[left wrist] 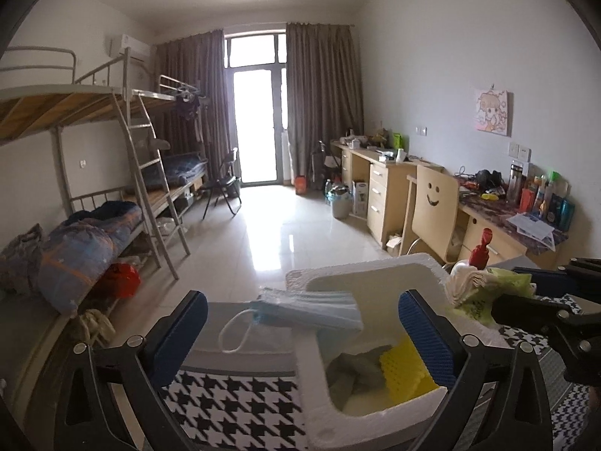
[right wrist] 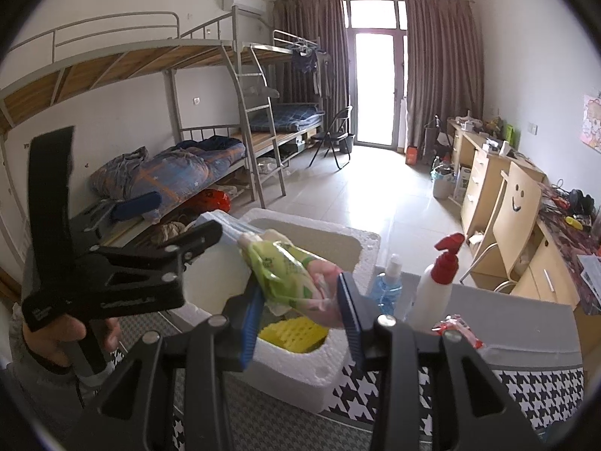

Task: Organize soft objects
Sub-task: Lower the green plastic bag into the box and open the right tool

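A white foam box [left wrist: 375, 417] [right wrist: 300, 368] stands on a houndstooth cloth [left wrist: 233, 406]. Inside lie a yellow sponge [left wrist: 405, 372] [right wrist: 293, 332] and a grey cloth [left wrist: 357, 372]. A stack of blue face masks [left wrist: 308, 306] rests across the box's far left rim. It lies between the wide-apart fingers of my left gripper [left wrist: 302, 332], which is open and does not touch it. My right gripper [right wrist: 300, 302] is shut on a green and pink tissue pack [right wrist: 289, 274] [left wrist: 484, 300], which hangs over the box.
A white spray bottle with a red head [right wrist: 439, 282], a blue bottle [right wrist: 390, 285] and a red packet [right wrist: 458, 329] stand right of the box. A person's hand [right wrist: 56, 334] holds the left gripper. Bunk beds [left wrist: 94, 233] line the left, desks and a chair [left wrist: 435, 203] the right.
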A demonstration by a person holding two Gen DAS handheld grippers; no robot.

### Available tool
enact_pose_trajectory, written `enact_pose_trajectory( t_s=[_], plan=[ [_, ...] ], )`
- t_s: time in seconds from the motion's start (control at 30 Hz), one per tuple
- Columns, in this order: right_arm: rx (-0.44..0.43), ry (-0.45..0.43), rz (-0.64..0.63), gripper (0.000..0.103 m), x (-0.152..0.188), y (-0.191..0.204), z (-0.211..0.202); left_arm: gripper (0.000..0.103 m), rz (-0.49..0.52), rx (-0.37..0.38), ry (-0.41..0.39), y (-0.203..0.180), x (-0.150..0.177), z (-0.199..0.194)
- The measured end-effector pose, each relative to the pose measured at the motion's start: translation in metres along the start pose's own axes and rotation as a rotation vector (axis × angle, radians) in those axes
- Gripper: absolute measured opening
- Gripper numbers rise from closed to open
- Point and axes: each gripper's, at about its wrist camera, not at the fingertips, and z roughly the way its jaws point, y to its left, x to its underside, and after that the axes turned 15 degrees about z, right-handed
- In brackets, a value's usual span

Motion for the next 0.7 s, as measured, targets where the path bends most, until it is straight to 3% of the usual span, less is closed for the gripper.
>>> enact_pose_trajectory(
  t_s=[0.7],
  plan=[
    [-0.015,0.045,-0.012,0.044,-0.012,0.015,0.037,0.102,-0.049,-0.046,0.003,0.022,0.025,-0.023]
  ],
)
